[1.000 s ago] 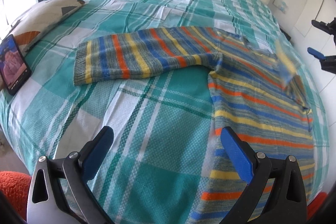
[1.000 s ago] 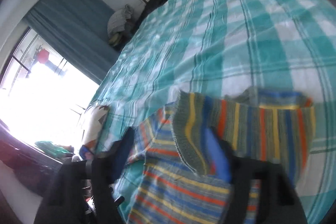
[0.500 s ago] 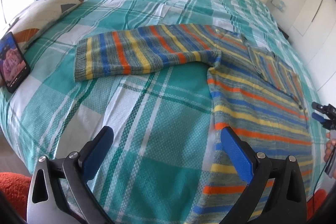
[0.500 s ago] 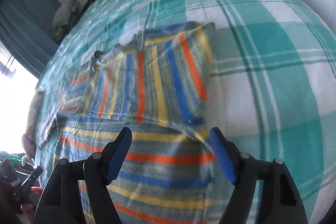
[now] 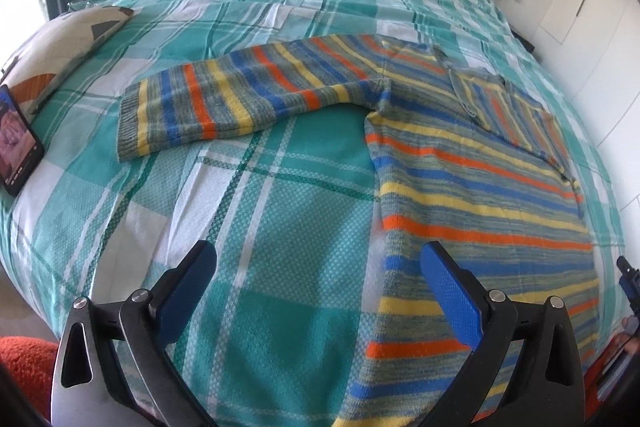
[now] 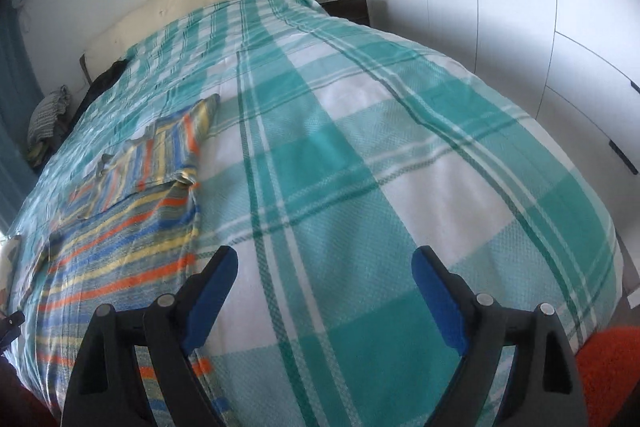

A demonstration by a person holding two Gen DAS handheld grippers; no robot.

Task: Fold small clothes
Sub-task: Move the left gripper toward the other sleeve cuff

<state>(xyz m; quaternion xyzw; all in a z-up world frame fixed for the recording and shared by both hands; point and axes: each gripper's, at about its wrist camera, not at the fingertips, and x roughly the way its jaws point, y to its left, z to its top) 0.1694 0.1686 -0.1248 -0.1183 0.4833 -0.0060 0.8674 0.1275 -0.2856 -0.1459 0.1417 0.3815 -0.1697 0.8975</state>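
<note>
Sweater [image 5: 460, 163], one, flat on bed [image 5: 288, 227]: one sleeve folded in, one stretched toward phone [image 5: 16, 143] and pillow [image 5: 60, 39]. Left claw [image 5: 316, 291] released, empty. Right claw [image 6: 324, 291] opening, empty, over bare bedspread.

Right gripper [image 6: 324, 279] let go of the sweater's [image 5: 480, 187] right sleeve [image 5: 516, 111], which ended folded flat across the chest instead of hanging lifted between the pads. The gripper then swung off the sweater toward the bedspread's [image 6: 400, 147] right edge, jaws opening with nothing between them, bare plaid beneath. Sweater slid to the left side of its view.
</note>
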